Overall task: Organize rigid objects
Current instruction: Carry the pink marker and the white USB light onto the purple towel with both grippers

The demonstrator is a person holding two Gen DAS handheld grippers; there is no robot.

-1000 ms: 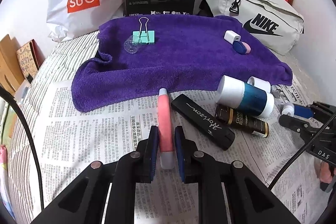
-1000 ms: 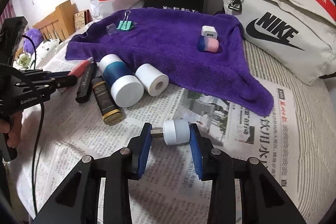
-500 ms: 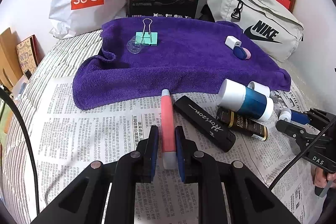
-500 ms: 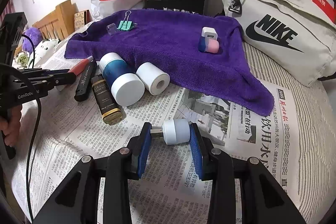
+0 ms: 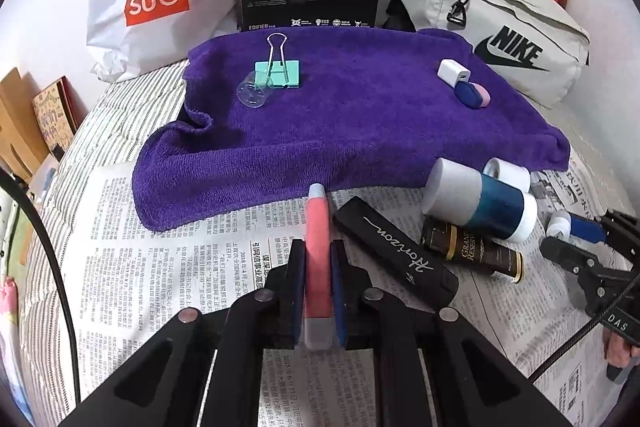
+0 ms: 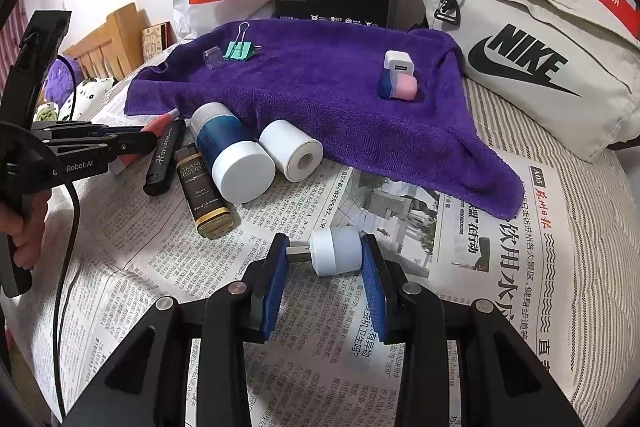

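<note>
Left gripper (image 5: 318, 287) pinches pink pen (image 5: 317, 251), tip pointing ahead. Right gripper (image 6: 326, 267) clamps white USB plug (image 6: 334, 251) crosswise between pads.

Between the left fingers (image 5: 296, 283), the pink stick (image 5: 318, 247) looks like matt plastic with a pale, smooth cap; just beside it the black case (image 5: 394, 259) is satin plastic; ahead lies the purple towel (image 5: 360, 115), rough plush cloth; under the right fingers (image 6: 276, 279), thin printed newspaper (image 6: 460, 251); between them, the white plug (image 6: 336, 253) is smooth plastic with a bare metal connector.
</note>
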